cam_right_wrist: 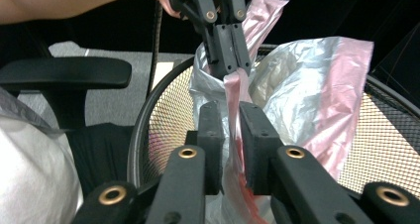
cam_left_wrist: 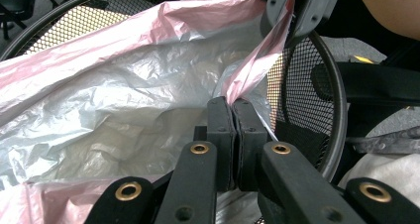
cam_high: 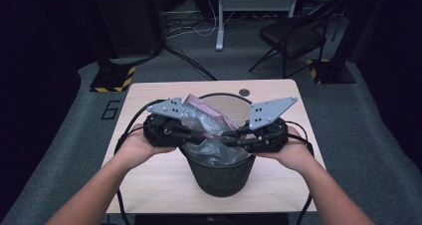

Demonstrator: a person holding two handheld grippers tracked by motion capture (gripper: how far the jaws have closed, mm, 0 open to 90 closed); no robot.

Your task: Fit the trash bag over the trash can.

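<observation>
A black mesh bin (cam_high: 219,177) stands on the light wooden table (cam_high: 149,170), with a clear, pink-edged plastic bag (cam_high: 209,120) in its mouth. My left gripper (cam_high: 209,134) reaches in from the left, and its jaws (cam_left_wrist: 233,105) are shut on a pink fold of the bag (cam_left_wrist: 124,100). My right gripper (cam_high: 226,135) meets it from the right. Its jaws (cam_right_wrist: 230,110) stand a little apart, and the pink strip of the bag (cam_right_wrist: 307,75) hangs loosely between them. Both tips hover over the near side of the bin's rim (cam_right_wrist: 143,125).
A hand holds each gripper, forearms coming from the table's near edge. A folding chair (cam_high: 293,36) and a desk leg (cam_high: 219,31) stand on the floor behind the table. Striped stand bases (cam_high: 113,79) flank its far corners. An office chair's armrest (cam_right_wrist: 64,73) sits beside the bin.
</observation>
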